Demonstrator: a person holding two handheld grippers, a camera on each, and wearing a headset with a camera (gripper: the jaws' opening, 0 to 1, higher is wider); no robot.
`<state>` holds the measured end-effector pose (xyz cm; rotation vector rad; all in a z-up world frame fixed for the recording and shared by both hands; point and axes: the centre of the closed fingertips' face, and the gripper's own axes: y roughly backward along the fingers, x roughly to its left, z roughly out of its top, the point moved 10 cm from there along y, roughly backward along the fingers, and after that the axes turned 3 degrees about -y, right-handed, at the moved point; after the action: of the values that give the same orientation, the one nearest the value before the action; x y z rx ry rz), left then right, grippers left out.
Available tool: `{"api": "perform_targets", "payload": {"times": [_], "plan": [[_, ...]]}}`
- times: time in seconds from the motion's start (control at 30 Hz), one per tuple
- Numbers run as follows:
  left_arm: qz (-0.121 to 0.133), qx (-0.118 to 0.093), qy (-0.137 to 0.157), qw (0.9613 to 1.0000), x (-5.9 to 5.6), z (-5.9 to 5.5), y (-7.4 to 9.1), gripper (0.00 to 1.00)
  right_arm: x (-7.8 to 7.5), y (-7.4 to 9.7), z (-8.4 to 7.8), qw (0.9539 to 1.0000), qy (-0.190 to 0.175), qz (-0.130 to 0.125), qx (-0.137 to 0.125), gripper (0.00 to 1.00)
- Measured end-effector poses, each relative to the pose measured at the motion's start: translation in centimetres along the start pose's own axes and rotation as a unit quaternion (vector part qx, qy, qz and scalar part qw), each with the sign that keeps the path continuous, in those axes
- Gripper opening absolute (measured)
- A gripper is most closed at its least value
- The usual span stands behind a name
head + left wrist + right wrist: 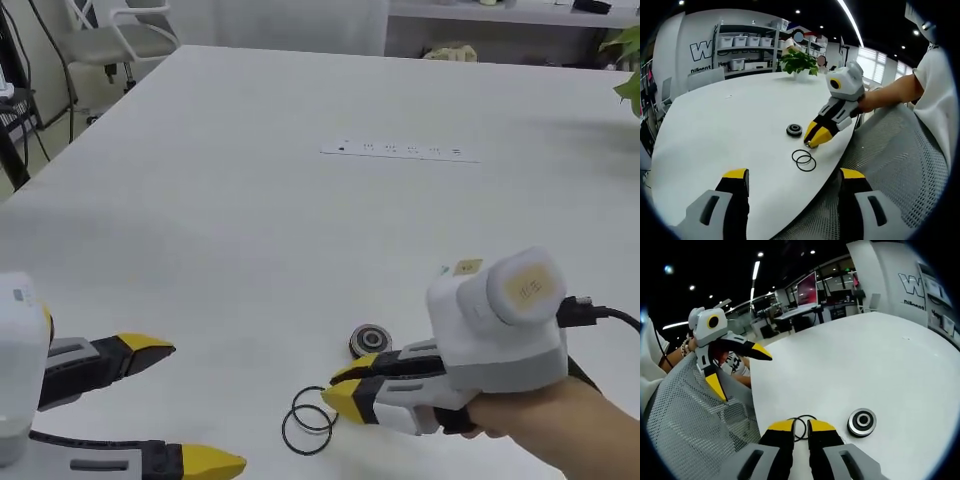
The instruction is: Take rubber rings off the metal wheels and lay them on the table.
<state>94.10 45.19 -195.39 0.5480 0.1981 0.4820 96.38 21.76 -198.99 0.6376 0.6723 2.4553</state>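
By rubber rings (309, 421), low right tongs (340, 388)

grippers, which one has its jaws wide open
The left gripper: yellow tips far apart. The right gripper has its tips nearly together, beside the rubber rings.

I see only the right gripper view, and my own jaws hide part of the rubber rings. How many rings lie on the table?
Observer: Two rubber rings lie flat on the table and overlap each other.
Operator: Am I touching them?
Observer: In the left gripper view the right gripper has its tips just beside the rings. I cannot tell whether they touch.
Operator: What stands farther along the table?
Observer: A potted plant stands near the far edge, well beyond the metal wheel.
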Motion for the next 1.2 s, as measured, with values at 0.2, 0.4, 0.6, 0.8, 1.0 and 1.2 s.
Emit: {"api": "perform_targets", "payload": {"times": [0.2, 0.4, 0.6, 0.8, 1.0, 1.2], "plan": [[0.000, 0.001, -0.001, 1.0000, 0.0, 0.0, 0.0, 0.70, -0.5, 0.5, 0.5, 0.9998, 0.002, -0.016, -0.011, 0.07], [-0.001, 0.005, -0.002, 1.0000, -0.1, -0.1, 0.0, 0.69, -1.4, 1.4, 1.2, 0.9986, -0.009, -0.035, -0.037, 0.08], [-0.002, 0.007, -0.003, 1.0000, -0.1, -0.1, 0.0, 0.69, -2.3, 2.4, 2.0, 0.9959, -0.023, -0.055, -0.067, 0.08], [-0.002, 0.008, -0.004, 1.0000, 0.0, -0.1, 0.0, 0.69, -3.6, 3.7, 2.7, 0.9880, -0.074, -0.067, -0.118, 0.08], [-0.004, 0.010, -0.010, 0.9999, 0.0, -0.1, 0.0, 0.69, -4.7, 4.9, 3.0, 0.9798, -0.099, -0.089, -0.148, 0.08], [-0.007, -0.009, -0.028, 0.9995, 0.2, 0.7, 0.4, 0.70, -5.6, 5.7, 2.9, 0.9751, -0.107, -0.112, -0.159, 0.08]]}}
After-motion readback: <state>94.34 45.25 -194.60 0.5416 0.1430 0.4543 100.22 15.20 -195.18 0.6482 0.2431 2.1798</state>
